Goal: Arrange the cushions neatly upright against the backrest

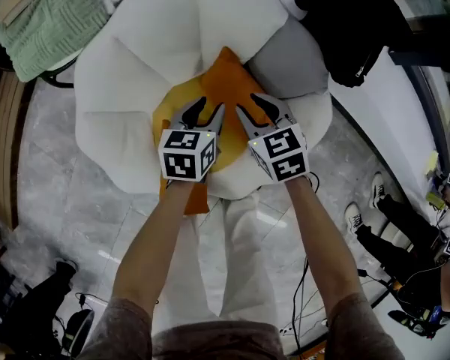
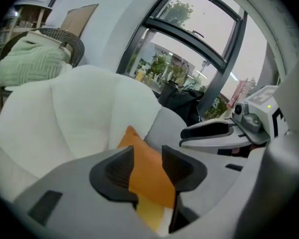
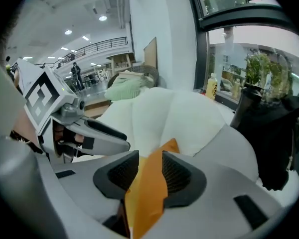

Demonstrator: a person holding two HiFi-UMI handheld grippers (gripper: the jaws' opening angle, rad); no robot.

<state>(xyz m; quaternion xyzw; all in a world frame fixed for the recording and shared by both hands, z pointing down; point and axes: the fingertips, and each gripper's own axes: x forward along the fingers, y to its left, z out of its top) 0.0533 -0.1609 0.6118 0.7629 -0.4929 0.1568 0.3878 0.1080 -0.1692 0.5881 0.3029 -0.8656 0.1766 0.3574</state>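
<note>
An orange cushion stands on one corner in the middle of a white petal-shaped armchair, leaning toward its backrest. A yellow cushion lies beneath it at the left, and a grey cushion sits at the right. My left gripper and right gripper are side by side at the orange cushion's near edge. Both are open. In the left gripper view the orange cushion shows between the spread jaws of the left gripper. In the right gripper view the cushion's edge runs between the jaws of the right gripper.
A green knitted blanket lies on a wicker seat at the back left. A black bag stands behind the armchair at the right. A person's legs and shoes are on the floor to the right, with cables nearby.
</note>
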